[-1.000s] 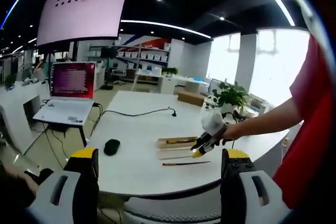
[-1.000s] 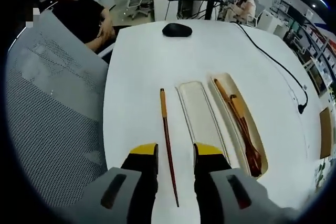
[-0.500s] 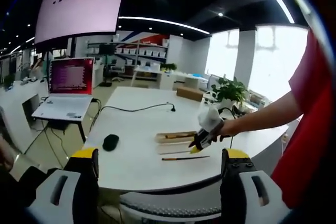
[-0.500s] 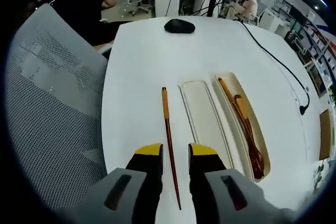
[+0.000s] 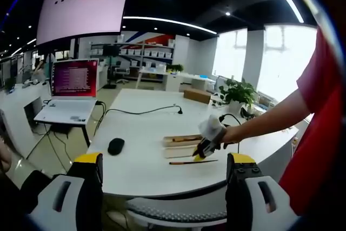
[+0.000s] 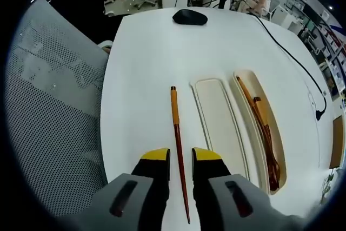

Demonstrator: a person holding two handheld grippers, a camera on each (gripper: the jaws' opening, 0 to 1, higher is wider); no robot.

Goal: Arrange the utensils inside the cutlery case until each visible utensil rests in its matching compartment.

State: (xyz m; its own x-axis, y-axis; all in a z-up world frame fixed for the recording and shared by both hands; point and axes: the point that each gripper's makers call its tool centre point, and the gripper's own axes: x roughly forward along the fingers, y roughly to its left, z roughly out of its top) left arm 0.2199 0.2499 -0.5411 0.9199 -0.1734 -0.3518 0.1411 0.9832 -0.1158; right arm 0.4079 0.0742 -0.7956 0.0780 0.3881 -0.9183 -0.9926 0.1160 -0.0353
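Chopstick (image 6: 177, 139) lies on the white desk (image 6: 141, 68) beside the cutlery case (image 6: 246, 125), between the right gripper's (image 6: 180, 162) narrowly parted fingers, ungrasped. Left gripper (image 5: 164, 167) hangs off the desk, fingers wide apart, empty.

Bright office: white table (image 5: 146, 133), windows (image 5: 281, 63), ceiling lights.
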